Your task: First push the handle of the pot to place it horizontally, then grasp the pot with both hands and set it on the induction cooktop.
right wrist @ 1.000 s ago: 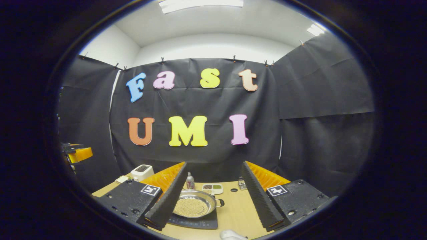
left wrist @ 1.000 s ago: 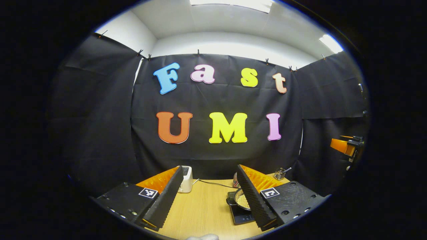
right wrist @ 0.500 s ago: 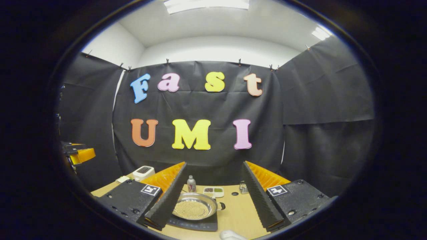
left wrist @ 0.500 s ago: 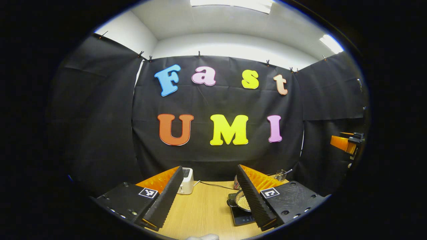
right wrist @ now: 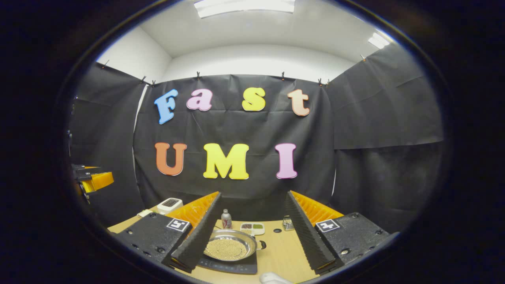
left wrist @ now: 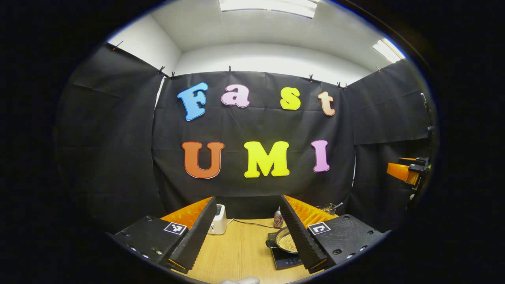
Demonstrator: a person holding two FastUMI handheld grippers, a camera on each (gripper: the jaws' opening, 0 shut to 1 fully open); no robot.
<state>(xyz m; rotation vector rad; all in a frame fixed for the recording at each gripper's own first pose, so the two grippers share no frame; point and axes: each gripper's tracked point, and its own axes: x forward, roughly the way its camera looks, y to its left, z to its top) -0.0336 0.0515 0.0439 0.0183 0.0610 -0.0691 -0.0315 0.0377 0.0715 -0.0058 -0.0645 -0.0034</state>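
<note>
A shallow steel pot (right wrist: 229, 247) filled with small beige beads sits on the black induction cooktop (right wrist: 232, 265), with a black side handle (right wrist: 261, 245) pointing right. In the left gripper view the same pot (left wrist: 285, 241) rests on the cooktop (left wrist: 283, 258), partly hidden behind my right finger. My left gripper (left wrist: 246, 232) is open, held high above the wooden table (left wrist: 240, 248). My right gripper (right wrist: 252, 232) is open too, raised above and nearer than the pot, with nothing between its fingers. The other gripper (right wrist: 92, 179) hangs at the far left of the right gripper view.
A white toaster (left wrist: 218, 220) with a cable stands at the back left. A small bottle (right wrist: 226, 219), a divided white dish (right wrist: 252, 227) and a little metal holder (right wrist: 288, 223) line the back of the table. The other gripper (left wrist: 408, 171) shows at the far right.
Both grippers have drawn slightly up and back from the table; the pot and cooktop now sit a little lower and smaller in each view. The pot has stayed on the cooktop.
</note>
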